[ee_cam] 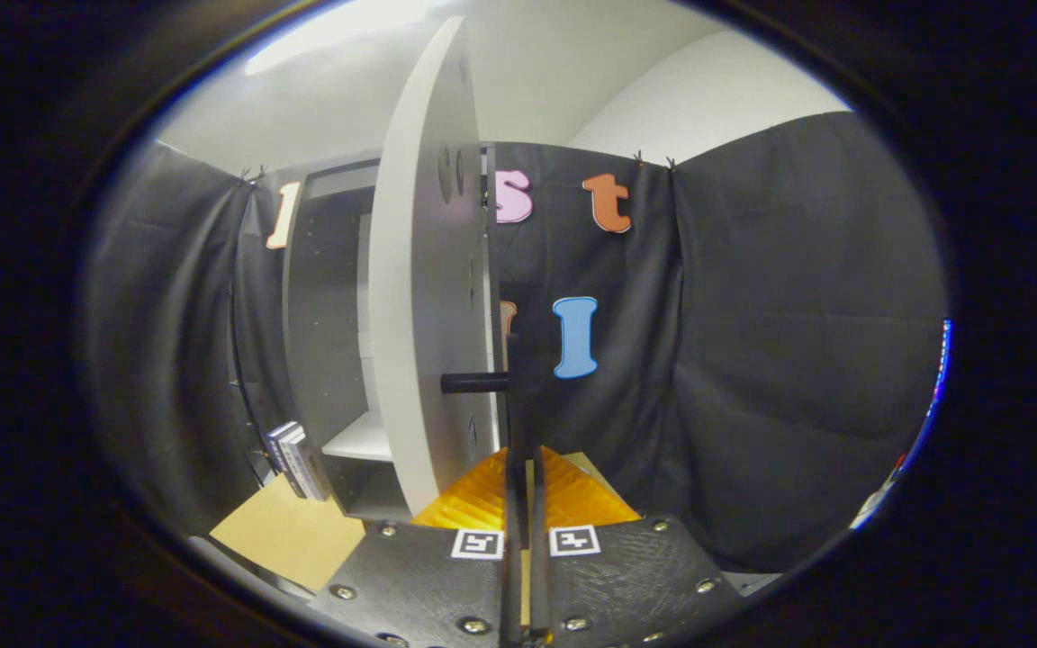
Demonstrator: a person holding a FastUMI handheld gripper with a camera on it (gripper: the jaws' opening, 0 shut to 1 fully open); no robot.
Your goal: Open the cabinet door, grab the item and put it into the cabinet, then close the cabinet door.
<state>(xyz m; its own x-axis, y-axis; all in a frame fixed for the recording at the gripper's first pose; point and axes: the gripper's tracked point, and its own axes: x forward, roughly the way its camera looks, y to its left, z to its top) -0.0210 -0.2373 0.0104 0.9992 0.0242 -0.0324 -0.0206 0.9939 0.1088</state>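
Standing open, edge-on to the camera: the pale door [428, 297], swung out from the cabinet [331, 315] and rising straight up ahead of the fingers. Sticking out sideways from the door's edge, low down: a dark round handle [475, 382]. Just below that handle and right at the door's near edge: the gripper [519, 468], fingers drawn almost together with only a thin slit between them. Whether anything is pinched in that slit, such as the dark vertical strip by the door's edge, cannot be told. Behind the door: the cabinet's dark inside, with a pale shelf [361, 441] low down and open space beneath it. Just outside the cabinet, left of its lower corner: a small box [298, 461], striped dark and light, standing tilted on the tan table [289, 531] and apparently leaning toward the cabinet's side. Well apart from the fingers, that box, with the door between.
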